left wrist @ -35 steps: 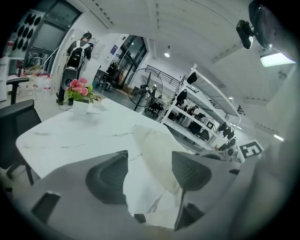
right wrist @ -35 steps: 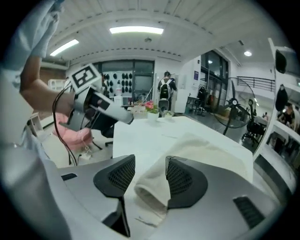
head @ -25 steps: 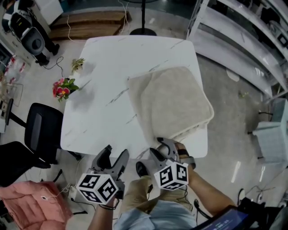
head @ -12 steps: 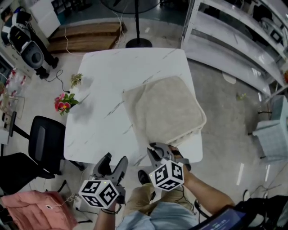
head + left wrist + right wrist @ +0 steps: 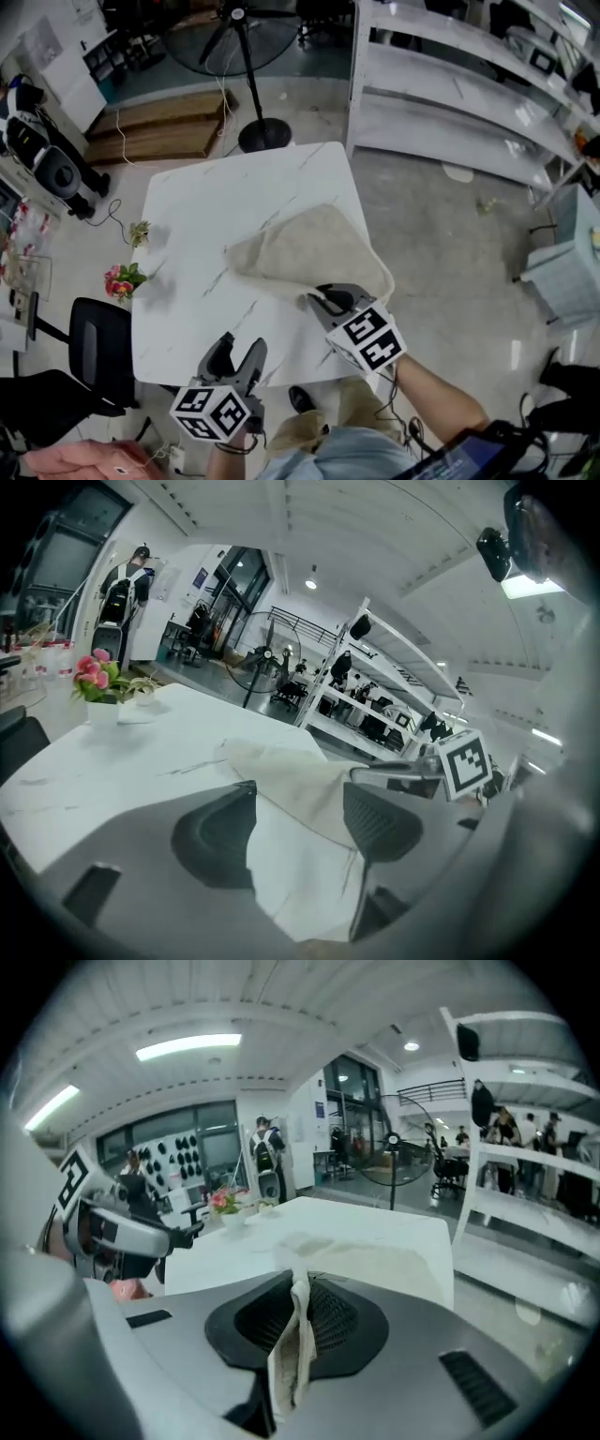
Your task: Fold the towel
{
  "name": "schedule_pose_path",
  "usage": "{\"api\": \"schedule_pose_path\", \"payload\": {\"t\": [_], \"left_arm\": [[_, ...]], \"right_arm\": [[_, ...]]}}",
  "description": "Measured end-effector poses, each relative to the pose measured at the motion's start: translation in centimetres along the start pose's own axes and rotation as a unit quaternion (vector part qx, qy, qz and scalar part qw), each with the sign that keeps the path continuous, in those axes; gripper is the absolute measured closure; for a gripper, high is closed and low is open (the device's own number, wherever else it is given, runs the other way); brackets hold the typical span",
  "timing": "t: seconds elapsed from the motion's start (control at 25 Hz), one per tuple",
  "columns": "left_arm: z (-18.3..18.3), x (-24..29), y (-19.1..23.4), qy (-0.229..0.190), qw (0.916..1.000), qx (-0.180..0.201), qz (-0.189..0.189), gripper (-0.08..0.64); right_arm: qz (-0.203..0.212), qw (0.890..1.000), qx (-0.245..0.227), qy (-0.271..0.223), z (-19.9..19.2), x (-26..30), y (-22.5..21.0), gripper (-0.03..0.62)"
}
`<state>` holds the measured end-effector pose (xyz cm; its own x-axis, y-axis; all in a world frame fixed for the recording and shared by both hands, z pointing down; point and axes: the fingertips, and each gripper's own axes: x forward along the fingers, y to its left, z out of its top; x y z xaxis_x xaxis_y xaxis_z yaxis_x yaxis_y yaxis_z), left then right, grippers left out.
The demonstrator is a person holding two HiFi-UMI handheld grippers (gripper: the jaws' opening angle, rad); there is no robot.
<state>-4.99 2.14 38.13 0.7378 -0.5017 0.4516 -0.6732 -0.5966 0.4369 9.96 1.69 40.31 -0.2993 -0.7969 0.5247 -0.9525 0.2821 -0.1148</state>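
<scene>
Table (image 5: 197, 234): right gripper view shows towel (image 5: 292, 1353) pinched.

Right gripper (image 5: 323, 298) jaws just closed, now pinching towel (image 5: 300, 251) near corner; gripper raised and rolled. Towel no longer flat: near part lifted off tabletop (image 5: 202, 234) near-right corner, hanging tent-like. Left gripper (image 5: 234, 349) advanced over near edge.

Left grey two-jaw gripper (image 5: 236, 349) and right grey two-jaw gripper (image 5: 323, 298) each had dark ribbed pads (image 5: 380, 819) and a white cube with black square markers (image 5: 211, 412); person wore pale blue shirt (image 5: 349, 459), khaki trousers (image 5: 309, 429).
</scene>
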Motion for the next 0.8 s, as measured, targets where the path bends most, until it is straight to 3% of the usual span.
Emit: {"api": "schedule_pose_path", "payload": {"t": [0.16, 0.4, 0.56, 0.8], "left_arm": [[0.2, 3.6, -3.3, 0.020, 0.9995, 0.014, -0.021, 0.264], [-0.8, 9.2, -7.4, 0.061, 0.9964, 0.032, -0.049, 0.264], [-2.0, 12.2, -9.1, 0.086, 0.9938, 0.039, -0.059, 0.264], [-3.3, 15.6, -10.7, 0.109, 0.9911, 0.038, -0.066, 0.264]], "right_arm": [[-0.020, 0.994, 0.103, -0.028, -0.4, -2.8, -6.9, 0.541], [-0.049, 0.977, 0.207, -0.016, -6.1, -5.1, -13.6, 0.540], [-0.047, 0.971, 0.234, 0.019, -10.2, -4.8, -14.7, 0.538], [-0.025, 0.973, 0.219, 0.066, -13.2, -3.6, -14.3, 0.534]]}}
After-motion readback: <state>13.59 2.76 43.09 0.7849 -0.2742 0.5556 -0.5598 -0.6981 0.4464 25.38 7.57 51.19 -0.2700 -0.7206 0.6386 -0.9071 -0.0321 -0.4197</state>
